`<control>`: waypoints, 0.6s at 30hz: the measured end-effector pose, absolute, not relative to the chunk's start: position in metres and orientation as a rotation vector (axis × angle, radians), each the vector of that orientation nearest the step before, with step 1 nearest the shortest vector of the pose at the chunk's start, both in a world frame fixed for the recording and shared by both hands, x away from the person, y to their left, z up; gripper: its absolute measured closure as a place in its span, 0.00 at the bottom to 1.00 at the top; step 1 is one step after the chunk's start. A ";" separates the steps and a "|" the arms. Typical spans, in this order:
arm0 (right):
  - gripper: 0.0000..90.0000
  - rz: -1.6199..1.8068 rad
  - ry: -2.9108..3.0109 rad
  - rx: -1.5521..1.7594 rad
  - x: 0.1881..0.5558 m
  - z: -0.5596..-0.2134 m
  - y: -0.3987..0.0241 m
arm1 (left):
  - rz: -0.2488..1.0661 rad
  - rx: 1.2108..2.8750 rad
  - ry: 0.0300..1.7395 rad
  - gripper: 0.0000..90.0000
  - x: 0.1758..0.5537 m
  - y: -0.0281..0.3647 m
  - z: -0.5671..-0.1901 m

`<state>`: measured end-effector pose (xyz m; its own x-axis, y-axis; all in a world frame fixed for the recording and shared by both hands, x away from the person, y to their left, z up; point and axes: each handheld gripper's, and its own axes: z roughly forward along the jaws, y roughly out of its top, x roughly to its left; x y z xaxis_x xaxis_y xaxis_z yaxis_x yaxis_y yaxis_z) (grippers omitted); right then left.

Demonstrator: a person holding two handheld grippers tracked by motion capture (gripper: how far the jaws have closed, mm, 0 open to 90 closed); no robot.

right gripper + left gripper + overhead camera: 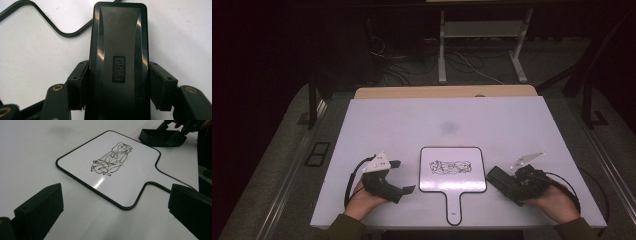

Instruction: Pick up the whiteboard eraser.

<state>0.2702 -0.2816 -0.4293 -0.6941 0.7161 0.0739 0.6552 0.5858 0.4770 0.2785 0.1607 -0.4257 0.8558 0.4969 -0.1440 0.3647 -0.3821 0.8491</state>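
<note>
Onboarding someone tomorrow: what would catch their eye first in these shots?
First the small white paddle-shaped board with a black rim, lying at the near middle of the white table, with a tangled dark scribble on its face. Next the black rectangular plastic eraser to the board's right, clamped between the jaws of the right tool. The left tool sits open left of the board.

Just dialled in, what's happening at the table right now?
A person holds a gripper in each hand at a white table. The right gripper is shut on a black board eraser, which lies just right of a small handled whiteboard. The whiteboard carries a dark scribble that has not been wiped. The left gripper rests open to the board's left, with nothing between its jaws.
</note>
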 end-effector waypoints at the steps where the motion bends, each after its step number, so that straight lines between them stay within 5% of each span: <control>1: 0.43 0.731 2.683 1.168 0.270 -0.429 -0.282 | 0.162 2.011 0.631 0.00 0.279 0.161 -0.426; 18: 0.43 0.854 2.623 1.157 0.273 -0.421 -0.293 | 0.161 2.010 0.631 0.00 0.278 0.160 -0.426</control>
<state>0.2729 -0.2930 -0.4212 -0.6913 0.7172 0.0886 0.6317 0.5403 0.5559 0.2782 0.1602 -0.4260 0.8561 0.4958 -0.1459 0.3652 -0.3806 0.8496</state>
